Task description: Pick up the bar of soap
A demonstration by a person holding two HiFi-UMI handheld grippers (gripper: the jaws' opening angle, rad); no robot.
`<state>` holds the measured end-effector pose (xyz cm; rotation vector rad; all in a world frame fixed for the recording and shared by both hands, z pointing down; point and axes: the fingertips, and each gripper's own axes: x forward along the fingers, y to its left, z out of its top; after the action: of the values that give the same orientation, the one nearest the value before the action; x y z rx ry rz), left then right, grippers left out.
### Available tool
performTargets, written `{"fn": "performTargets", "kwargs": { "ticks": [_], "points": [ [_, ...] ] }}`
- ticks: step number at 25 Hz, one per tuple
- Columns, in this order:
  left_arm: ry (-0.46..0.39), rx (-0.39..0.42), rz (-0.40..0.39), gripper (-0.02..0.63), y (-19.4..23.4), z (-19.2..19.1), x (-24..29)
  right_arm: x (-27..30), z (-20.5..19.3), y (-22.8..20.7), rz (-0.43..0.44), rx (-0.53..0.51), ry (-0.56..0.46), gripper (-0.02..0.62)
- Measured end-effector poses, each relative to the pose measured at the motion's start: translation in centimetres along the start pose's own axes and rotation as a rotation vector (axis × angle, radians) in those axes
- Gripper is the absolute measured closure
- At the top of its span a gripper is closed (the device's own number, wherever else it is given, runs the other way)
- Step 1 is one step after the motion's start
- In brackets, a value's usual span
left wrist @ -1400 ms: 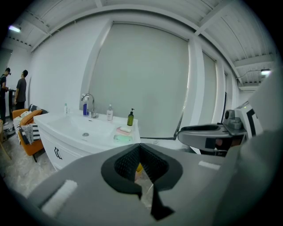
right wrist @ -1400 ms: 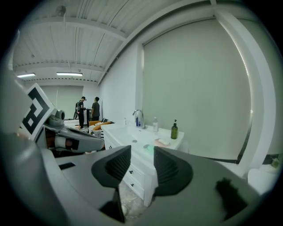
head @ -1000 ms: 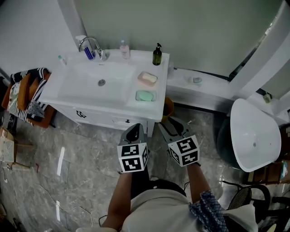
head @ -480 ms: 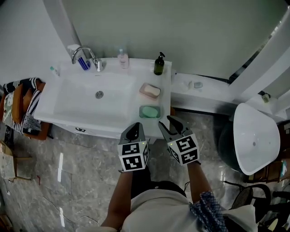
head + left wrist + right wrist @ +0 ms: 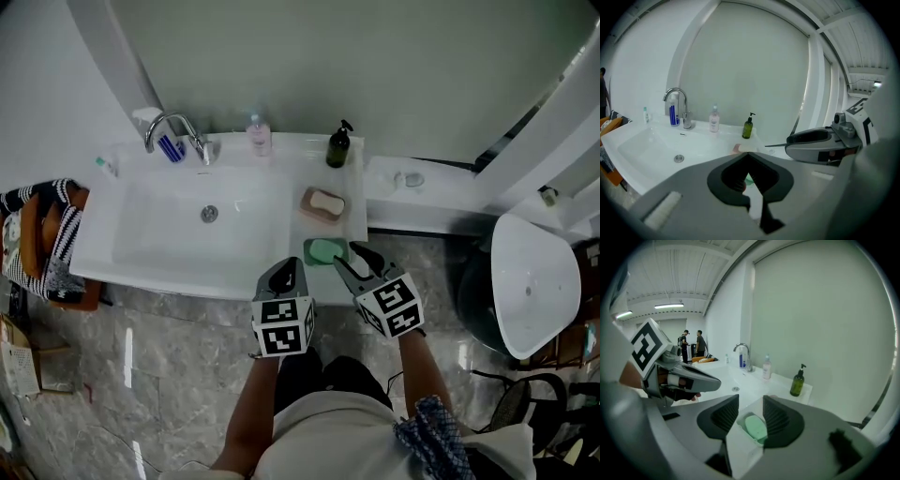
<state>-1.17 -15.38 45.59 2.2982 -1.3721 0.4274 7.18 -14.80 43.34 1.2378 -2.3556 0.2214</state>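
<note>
The green bar of soap (image 5: 325, 249) is lying in a pale dish (image 5: 310, 251) on the right ledge of the white washbasin (image 5: 169, 253), close to its near edge. The right gripper (image 5: 361, 258) is hovering just beside that dish, on its right side in the head view. In the right gripper view its jaws are standing apart, released, and the green bar of soap (image 5: 755, 426) is showing in the gap between them but lower down. The pads are not pressing on it.

The left gripper (image 5: 288, 269) is hanging over the near edge of the washbasin, just left of the dish. In the left gripper view its jaw tips are meeting, clenched, and nothing is sitting between them.

Farther back on the same ledge a beige bar of soap (image 5: 326, 201) is resting in a pink dish (image 5: 309, 208). A dark green pump bottle (image 5: 338, 148) is standing at the far right corner. A small pink bottle (image 5: 259, 139) is standing along the far rim, with a chrome tap (image 5: 178, 131) to its left. Two people (image 5: 691, 344) are standing far off in the right gripper view.
</note>
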Motion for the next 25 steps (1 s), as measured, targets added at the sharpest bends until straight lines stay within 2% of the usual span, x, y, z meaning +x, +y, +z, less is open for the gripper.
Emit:
{"fn": "performTargets", "kwargs": {
  "ticks": [7, 10, 15, 21, 25],
  "points": [
    [0.007, -0.022, -0.011, 0.598, 2.3, 0.6, 1.0, 1.8, 0.9, -0.9, -0.041, -0.048, 0.007, 0.442],
    [-0.002, -0.028, -0.021, 0.598, 2.6, 1.4, 1.4, 2.2, 1.8, -1.5, -0.014, -0.079, -0.009, 0.421],
    [-0.003, -0.031, -0.034, 0.598, 2.3, 2.0, 2.4, 3.3, 2.5, -3.9, -0.021, -0.146, 0.012, 0.416],
    [0.014, -0.03, -0.015, 0.598, 2.9, 2.0, 4.1, 7.1, 0.4, -5.4, 0.076, -0.193, 0.141, 0.405],
    [0.025, -0.031, 0.004, 0.598, 3.3, 2.6, 5.4, 8.8, 0.0, -6.6, 0.109, -0.19, 0.165, 0.396]
  ]
}}
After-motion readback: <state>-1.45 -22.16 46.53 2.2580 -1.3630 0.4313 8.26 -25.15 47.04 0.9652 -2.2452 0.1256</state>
